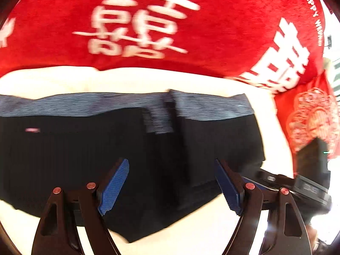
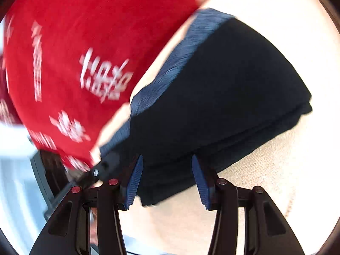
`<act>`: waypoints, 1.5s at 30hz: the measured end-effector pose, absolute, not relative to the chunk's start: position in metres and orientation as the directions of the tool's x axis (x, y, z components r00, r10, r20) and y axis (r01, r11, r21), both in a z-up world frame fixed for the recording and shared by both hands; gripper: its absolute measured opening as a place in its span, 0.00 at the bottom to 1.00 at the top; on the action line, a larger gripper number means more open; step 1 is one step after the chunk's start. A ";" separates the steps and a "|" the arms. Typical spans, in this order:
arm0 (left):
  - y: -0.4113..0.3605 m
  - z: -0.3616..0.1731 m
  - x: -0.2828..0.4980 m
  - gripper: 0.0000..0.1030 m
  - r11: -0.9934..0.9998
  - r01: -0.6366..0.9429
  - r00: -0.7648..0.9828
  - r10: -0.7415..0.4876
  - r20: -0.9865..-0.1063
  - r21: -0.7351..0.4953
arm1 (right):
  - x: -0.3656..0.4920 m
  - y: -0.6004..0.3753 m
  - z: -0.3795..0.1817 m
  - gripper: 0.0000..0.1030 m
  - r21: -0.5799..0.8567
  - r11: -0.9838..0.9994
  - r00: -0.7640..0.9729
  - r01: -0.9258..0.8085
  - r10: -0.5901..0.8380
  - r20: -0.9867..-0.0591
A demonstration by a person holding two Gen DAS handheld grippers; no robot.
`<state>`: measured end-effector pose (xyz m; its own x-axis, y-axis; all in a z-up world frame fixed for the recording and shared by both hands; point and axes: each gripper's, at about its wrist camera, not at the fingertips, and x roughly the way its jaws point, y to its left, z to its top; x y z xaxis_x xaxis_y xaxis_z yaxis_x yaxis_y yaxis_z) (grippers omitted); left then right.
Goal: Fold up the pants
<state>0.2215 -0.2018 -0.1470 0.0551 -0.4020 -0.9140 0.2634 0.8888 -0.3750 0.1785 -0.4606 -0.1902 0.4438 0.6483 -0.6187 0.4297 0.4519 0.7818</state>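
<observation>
Hovering over folded pants (image 1: 89, 161) — left gripper (image 1: 170, 187), right gripper (image 2: 166, 180), jaws apart.

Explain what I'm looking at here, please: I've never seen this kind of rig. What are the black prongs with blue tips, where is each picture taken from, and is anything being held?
There is no robot. A person holds a hand-operated claw in each hand, and each claw carries a wide-angle camera looking forward along its two fingers, which bends the picture.

The left wrist view shows the left claw; the right wrist view shows the right claw. The black prongs are their fingers, and the blue parts are grip pads.

On a cream surface lie dark pants with a grey waistband, already folded into layers at one edge. Behind them is a red cloth with white characters. The dark device at the right edge of the left view is probably the other claw.

Both claws are open and hold nothing. The views are blurred, so the hands seem to be moving.
</observation>
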 end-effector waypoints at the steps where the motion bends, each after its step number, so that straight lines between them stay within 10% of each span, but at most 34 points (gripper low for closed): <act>1: -0.208 -0.149 0.222 0.80 0.880 0.266 0.031 -0.415 -0.909 -0.393 | 0.178 -0.464 -0.196 0.51 0.790 0.424 0.454 0.444 0.654 -0.606; 8: -0.254 -0.174 0.229 0.75 0.845 0.306 -0.073 -0.439 -0.895 -0.439 | 0.167 -0.473 -0.221 0.51 0.830 0.233 0.539 0.507 0.665 -0.516; 11: -0.263 -0.179 0.226 0.53 0.848 0.327 -0.101 -0.408 -0.907 -0.417 | 0.171 -0.475 -0.234 0.47 0.831 0.174 0.547 0.529 0.679 -0.490; 13: -0.266 -0.181 0.225 0.19 0.838 0.327 -0.117 -0.423 -0.899 -0.437 | 0.173 -0.475 -0.239 0.13 0.828 0.159 0.545 0.538 0.683 -0.486; 23: -0.260 -0.122 0.193 0.18 0.812 0.384 -0.025 -0.466 -0.885 -0.438 | 0.180 -0.483 -0.164 0.05 0.849 0.396 0.494 0.350 0.692 -0.527; 36: -0.219 -0.180 0.195 0.26 0.924 0.231 -0.003 -0.312 -0.950 -0.304 | 0.183 -0.442 -0.220 0.06 0.772 0.484 0.357 0.412 0.694 -0.625; 39: -0.222 -0.169 0.192 0.58 0.943 0.255 0.036 -0.230 -0.973 -0.213 | 0.188 -0.439 -0.206 0.19 0.761 0.542 0.284 0.357 0.713 -0.641; 41: -0.221 -0.155 0.193 0.60 0.943 0.270 0.070 -0.221 -0.973 -0.195 | 0.189 -0.440 -0.193 0.46 0.761 0.567 0.219 0.315 0.737 -0.639; 45: -0.218 -0.132 0.203 0.60 0.939 0.283 0.108 -0.234 -0.966 -0.196 | 0.186 -0.470 -0.155 0.48 0.710 0.672 0.284 0.210 0.653 -0.702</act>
